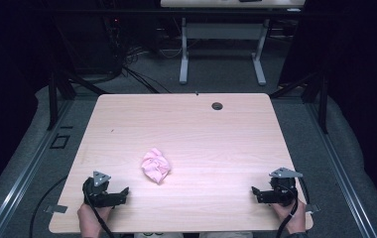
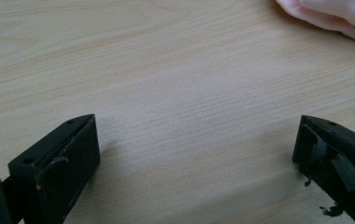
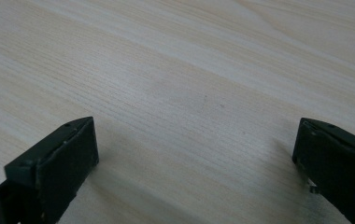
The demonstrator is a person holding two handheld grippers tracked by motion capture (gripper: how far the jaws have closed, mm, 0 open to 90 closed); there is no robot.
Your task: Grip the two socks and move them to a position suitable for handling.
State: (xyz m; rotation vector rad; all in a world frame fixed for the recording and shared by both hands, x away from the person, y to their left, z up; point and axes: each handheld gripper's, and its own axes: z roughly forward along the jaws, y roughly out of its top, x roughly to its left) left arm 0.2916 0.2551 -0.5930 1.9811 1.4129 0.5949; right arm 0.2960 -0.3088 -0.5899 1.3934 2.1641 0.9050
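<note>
A fixed high camera looks forward and down over the whole wooden table [image 1: 186, 124], both grippers at its near edge. Each gripper camera rides low behind its own jaws, close over the woodgrain. The left gripper [image 2: 196, 154] view catches, ahead and right of its jaws, what appears to be the pink cloth [image 2: 334, 16] that the high view shows mid-table.

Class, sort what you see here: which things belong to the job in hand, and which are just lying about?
Belongs to the job: crumpled pink cloth; left gripper, open; right gripper, open.

Just there: wooden table; cable hole; second desk behind.
</note>
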